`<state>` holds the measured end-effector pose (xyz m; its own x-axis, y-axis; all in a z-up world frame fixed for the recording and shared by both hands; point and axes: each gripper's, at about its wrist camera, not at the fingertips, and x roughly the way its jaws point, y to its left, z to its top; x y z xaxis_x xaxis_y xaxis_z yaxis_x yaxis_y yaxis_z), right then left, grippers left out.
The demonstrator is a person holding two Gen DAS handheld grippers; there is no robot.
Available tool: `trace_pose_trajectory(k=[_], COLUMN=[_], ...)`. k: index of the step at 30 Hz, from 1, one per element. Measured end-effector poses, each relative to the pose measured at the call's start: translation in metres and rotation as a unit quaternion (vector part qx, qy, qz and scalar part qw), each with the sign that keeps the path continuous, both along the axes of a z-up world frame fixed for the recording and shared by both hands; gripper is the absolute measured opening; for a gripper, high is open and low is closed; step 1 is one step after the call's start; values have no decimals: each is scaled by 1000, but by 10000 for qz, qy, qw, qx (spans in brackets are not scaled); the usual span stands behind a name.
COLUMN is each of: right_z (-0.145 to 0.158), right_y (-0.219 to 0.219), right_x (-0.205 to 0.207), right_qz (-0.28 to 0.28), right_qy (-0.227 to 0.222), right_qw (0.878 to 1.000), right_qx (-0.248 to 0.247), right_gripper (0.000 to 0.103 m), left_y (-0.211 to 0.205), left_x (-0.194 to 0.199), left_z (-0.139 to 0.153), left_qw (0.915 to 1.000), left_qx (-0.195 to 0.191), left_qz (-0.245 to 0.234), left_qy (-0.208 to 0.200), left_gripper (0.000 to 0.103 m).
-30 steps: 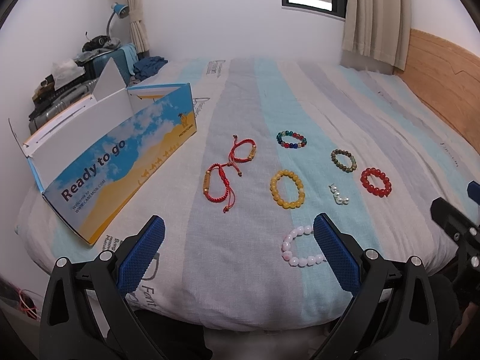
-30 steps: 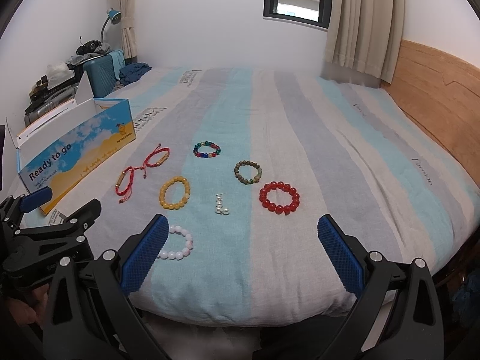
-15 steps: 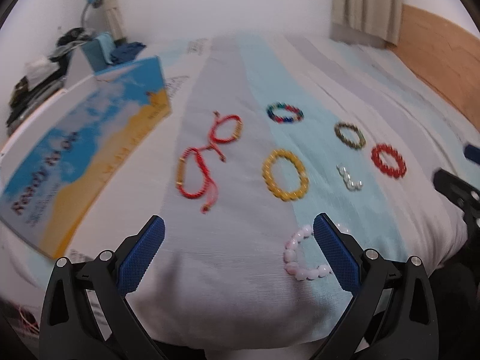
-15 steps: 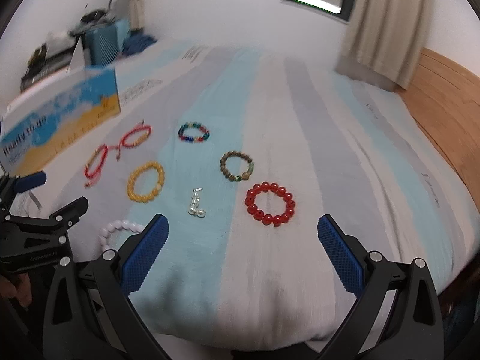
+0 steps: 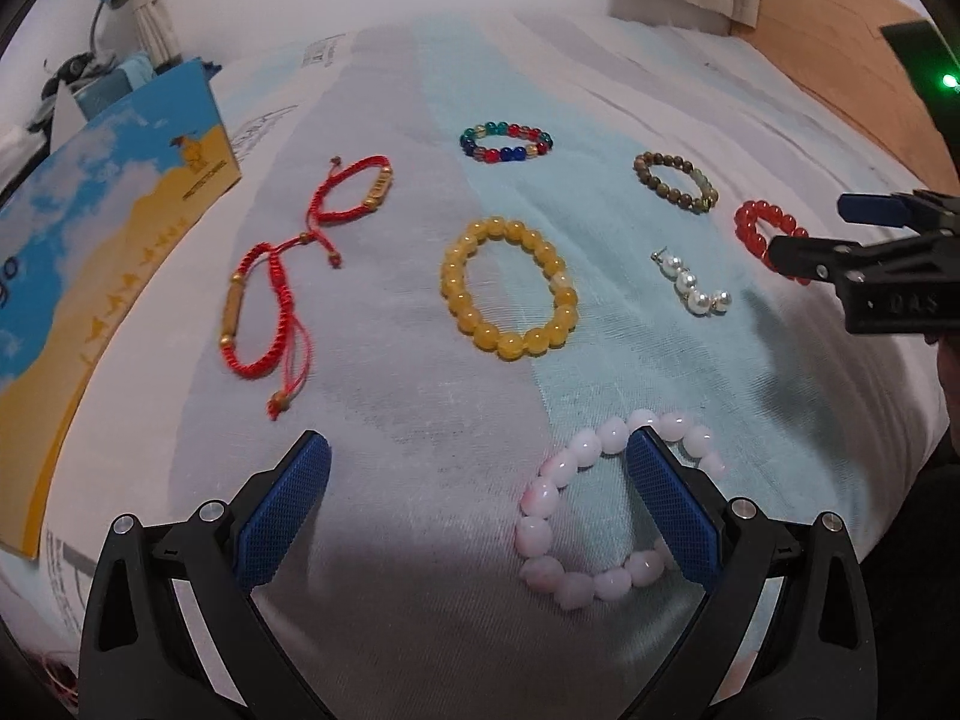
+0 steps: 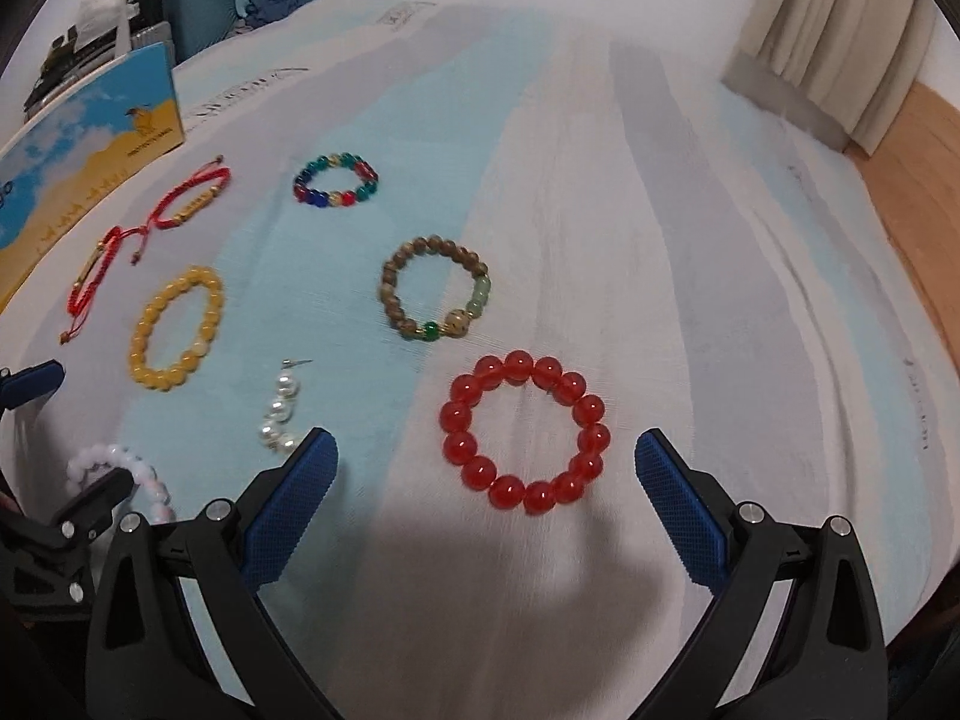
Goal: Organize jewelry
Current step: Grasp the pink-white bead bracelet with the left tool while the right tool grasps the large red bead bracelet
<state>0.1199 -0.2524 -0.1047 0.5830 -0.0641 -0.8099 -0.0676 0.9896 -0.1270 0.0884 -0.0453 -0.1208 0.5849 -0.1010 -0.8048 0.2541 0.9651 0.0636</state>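
**Both grippers spread over beaded bracelets on the striped bed**

The only writing visible, small print under a bird logo on the blue-and-yellow box [image 5: 108, 228], is too small to read. The left gripper [image 5: 477, 453] stands wide apart; its right finger [image 5: 672, 510] crosses the pink bracelet [image 5: 576, 516] at 5 o'clock. The right gripper [image 6: 486, 450], jaws likewise apart, frames the red bracelet [image 6: 522, 432]. The pearl earring [image 6: 279, 408] lies at its 9 o'clock, long axis running 12 to 6, hook pointing away.
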Motion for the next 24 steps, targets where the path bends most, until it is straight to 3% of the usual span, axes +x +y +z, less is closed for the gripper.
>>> trace_pose_trajectory(k=[11, 14, 19, 21, 24], right_z=[-29, -28, -33, -35, -34], right_y=[-6, -8, -10, -10, -9], right_x=[14, 12, 16, 18, 20], right_qz=[-256, -363, -489, -540, -545], right_qy=[147, 68, -20, -41, -26], right_qw=[9994, 9989, 9983, 9980, 9977], right_qx=[196, 303, 324, 335, 394], right_gripper=[90, 85, 87, 88, 87], left_y=[0, 1, 3, 2, -3], left_x=[2, 0, -4, -6, -7], left_z=[-7, -4, 1, 3, -1], left_qw=[9999, 9997, 9989, 9983, 9986], left_qx=[-19, -70, -310, -403, -242], left_qz=[-106, -172, -330, -401, -463], left_qy=[-125, -148, -126, -112, -108], left_gripper=[96, 88, 78, 77, 77])
